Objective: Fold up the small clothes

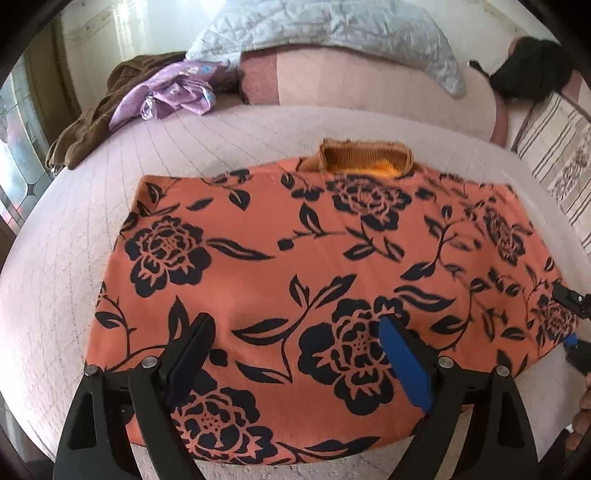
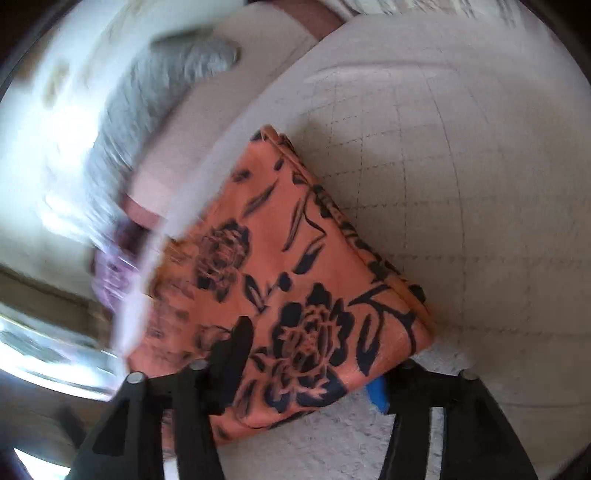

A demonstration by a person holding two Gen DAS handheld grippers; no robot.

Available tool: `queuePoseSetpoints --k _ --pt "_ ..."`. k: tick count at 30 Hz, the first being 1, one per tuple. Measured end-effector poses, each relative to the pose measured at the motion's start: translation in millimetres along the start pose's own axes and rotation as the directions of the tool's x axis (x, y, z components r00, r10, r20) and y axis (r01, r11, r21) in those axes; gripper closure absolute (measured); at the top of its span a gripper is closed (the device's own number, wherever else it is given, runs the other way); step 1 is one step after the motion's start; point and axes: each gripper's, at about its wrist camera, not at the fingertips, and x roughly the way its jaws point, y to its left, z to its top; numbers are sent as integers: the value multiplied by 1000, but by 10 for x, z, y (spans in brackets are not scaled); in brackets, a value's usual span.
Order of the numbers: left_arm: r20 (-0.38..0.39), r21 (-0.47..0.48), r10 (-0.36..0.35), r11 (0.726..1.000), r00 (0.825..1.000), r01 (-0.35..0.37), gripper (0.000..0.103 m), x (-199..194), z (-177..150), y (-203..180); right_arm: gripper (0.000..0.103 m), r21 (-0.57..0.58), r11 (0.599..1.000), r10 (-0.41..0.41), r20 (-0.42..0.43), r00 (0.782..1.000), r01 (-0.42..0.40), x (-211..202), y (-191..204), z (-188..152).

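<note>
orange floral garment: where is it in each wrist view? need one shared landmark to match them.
Left wrist: the orange floral garment fills the centre and lower half, spread flat on the quilted bedspread, with the left tool open over its near part.
Right wrist: it runs diagonally through the centre; its near corner lies between the right tool's fingers.
Shared landmark: the grey-blue quilted blanket, top centre in the left view, a blurred streak upper left in the right.
</note>
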Motion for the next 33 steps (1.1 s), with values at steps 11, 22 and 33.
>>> queuePoseSetpoints --k 11,22,33 --pt "42 19 -2 1000 999 1 13 6 99 -272 88 -229 966 -109 58 992 120 -142 153 50" --pt "-25 72 50 996 998 -48 11 276 37 -380 32 -155 985 81 12 997 -78 -360 -243 712" --pt "-30 81 48 996 998 -45 9 301 45 -389 87 -289 956 -20 -254 967 -56 1030 439 1544"
